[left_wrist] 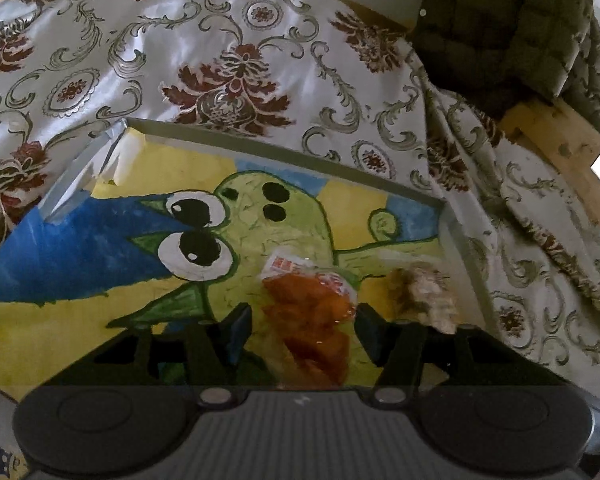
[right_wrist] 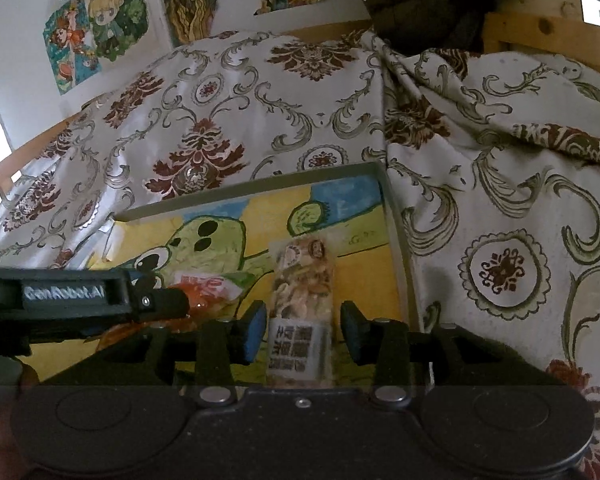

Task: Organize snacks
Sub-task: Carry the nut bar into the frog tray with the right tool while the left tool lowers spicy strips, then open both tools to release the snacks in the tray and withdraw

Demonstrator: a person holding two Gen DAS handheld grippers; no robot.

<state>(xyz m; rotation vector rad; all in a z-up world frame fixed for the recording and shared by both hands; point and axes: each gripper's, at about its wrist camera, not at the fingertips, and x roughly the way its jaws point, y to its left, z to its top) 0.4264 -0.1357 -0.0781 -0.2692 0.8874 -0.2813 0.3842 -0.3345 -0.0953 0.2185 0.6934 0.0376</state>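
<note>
Both tools stand released over the painted tray (left_wrist: 300,148) — left tool (left_wrist: 302,320) astride the orange snack bag (left_wrist: 312,320), right tool (right_wrist: 303,330) astride the mixed snack pack (right_wrist: 304,292).

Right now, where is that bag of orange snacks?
The orange snack bag lies in the painted tray, between the open fingers of the left claw. The pale mixed snack packet lies just to its right.

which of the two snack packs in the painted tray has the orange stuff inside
The orange snack pack, between the left tool's fingers. The other pack, nearer the tray's right wall, holds pale brownish pieces and a printed label.
</note>
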